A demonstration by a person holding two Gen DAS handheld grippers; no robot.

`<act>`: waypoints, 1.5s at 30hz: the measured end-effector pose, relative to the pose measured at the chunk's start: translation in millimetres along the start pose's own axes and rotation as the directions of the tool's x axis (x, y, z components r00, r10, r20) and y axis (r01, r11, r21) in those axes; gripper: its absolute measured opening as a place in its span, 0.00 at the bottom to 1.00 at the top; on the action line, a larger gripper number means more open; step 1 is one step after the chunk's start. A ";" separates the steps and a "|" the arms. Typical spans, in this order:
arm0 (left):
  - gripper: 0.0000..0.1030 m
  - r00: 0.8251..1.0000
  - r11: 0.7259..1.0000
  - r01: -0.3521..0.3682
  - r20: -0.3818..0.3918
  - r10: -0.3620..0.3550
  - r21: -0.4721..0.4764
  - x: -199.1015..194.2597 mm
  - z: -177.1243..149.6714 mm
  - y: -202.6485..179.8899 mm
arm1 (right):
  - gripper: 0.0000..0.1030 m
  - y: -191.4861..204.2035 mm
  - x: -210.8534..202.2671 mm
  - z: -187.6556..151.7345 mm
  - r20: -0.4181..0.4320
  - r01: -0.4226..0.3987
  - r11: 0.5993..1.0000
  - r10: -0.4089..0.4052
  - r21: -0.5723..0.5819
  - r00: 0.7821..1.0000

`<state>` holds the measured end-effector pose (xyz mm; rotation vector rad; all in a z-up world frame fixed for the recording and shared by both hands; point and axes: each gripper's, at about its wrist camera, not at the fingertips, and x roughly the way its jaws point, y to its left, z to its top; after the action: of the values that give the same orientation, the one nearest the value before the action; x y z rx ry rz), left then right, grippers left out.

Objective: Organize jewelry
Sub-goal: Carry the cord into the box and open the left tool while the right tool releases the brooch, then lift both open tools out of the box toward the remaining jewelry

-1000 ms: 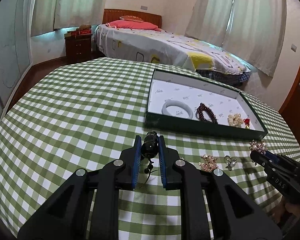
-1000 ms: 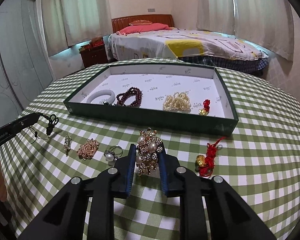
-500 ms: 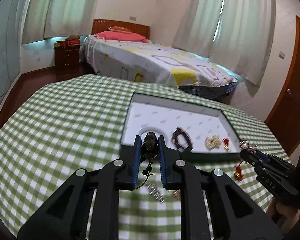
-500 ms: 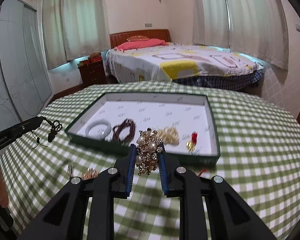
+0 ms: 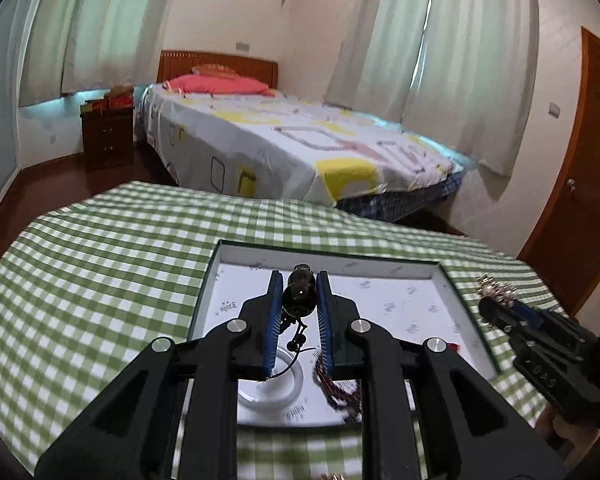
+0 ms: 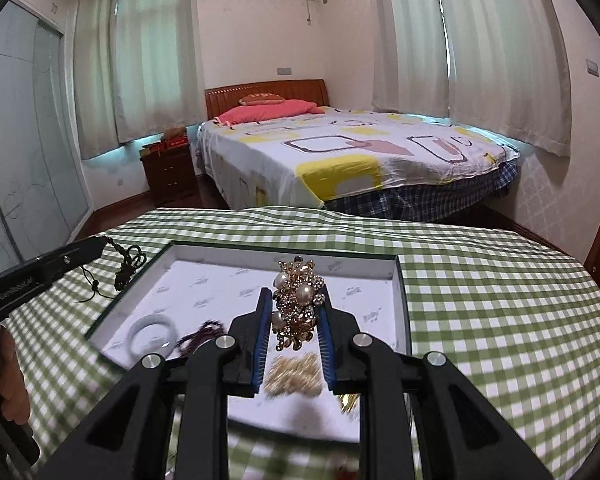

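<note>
My left gripper point(image 5: 299, 285) is shut on a dark bead pendant point(image 5: 298, 298) with a black cord, held above the green jewelry box point(image 5: 466, 308). My right gripper point(image 6: 296, 298) is shut on a gold and pearl brooch point(image 6: 298, 308), held above the same box point(image 6: 402, 304). In the box lie a white bangle point(image 5: 274, 384), a dark red bead bracelet point(image 5: 338, 390) and a gold-coloured piece point(image 6: 294, 376). The bangle point(image 6: 152, 330) and the bracelet point(image 6: 198, 336) also show in the right wrist view. Each gripper shows in the other's view, the right point(image 5: 488, 304) and the left point(image 6: 100, 244).
The box sits on a table with a green checked cloth point(image 5: 100, 264). A bed point(image 6: 340, 152), a nightstand point(image 6: 168, 172), curtains and a wooden door point(image 5: 580, 184) lie beyond the table's far edge.
Both grippers have risen and moved forward over the box with their pieces still held. The loose jewelry on the cloth has dropped out of view.
</note>
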<state>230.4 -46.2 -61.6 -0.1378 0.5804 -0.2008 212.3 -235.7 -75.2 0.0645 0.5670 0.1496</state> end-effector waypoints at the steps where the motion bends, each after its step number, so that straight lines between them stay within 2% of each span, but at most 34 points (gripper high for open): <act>1: 0.16 1.000 1.000 -0.001 -0.026 0.001 -0.002 16.5 -0.1 1.1 | 0.22 -2.3 7.1 0.0 -0.008 0.008 1.000 -0.008 0.000 1.000; 9: 0.16 0.985 0.999 -0.038 -0.170 0.031 -0.038 88.0 -9.4 20.9 | 0.22 -28.0 61.2 -9.9 -0.120 0.042 0.999 -0.038 0.033 0.992; 15: 0.16 0.966 0.998 -0.050 -0.256 0.041 -0.029 111.4 -12.6 23.5 | 0.22 -32.2 82.1 -13.6 -0.199 0.042 0.998 -0.035 0.035 0.979; 23: 0.16 0.944 0.997 -0.060 -0.328 0.040 -0.051 127.3 -18.7 30.5 | 0.22 -34.5 94.4 -18.6 -0.265 0.051 0.998 -0.039 0.039 0.964; 26: 0.17 0.943 0.997 -0.062 -0.330 0.042 -0.050 128.5 -18.4 31.5 | 0.22 -33.3 97.5 -19.4 -0.288 0.042 0.999 -0.033 0.028 0.957; 32: 0.31 0.944 0.997 -0.063 -0.325 0.045 -0.045 130.7 -19.1 32.0 | 0.23 -35.2 97.6 -20.7 -0.287 0.038 0.999 -0.026 0.035 0.957; 36: 0.47 0.951 0.998 -0.060 -0.305 0.047 -0.033 125.7 -16.5 31.2 | 0.25 -35.4 96.7 -21.2 -0.283 0.030 0.999 -0.020 0.032 0.959; 39: 0.53 0.954 0.998 -0.057 -0.295 0.050 -0.018 122.3 -16.2 28.0 | 0.30 -33.8 95.2 -20.6 -0.276 0.026 0.999 -0.017 0.029 0.961; 41: 0.55 0.957 0.998 -0.055 -0.286 0.047 -0.020 119.5 -16.1 27.2 | 0.41 -32.9 91.6 -19.2 -0.258 0.028 0.999 -0.020 0.027 0.966; 45: 0.57 0.963 0.998 -0.050 -0.266 0.040 -0.031 110.5 -17.3 27.4 | 0.44 -32.2 80.2 -13.2 -0.212 0.029 0.999 -0.022 0.031 0.977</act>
<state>315.3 -45.9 -139.5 -0.1349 0.8546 -0.1653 275.9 -254.5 -132.2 0.0745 0.7832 0.1229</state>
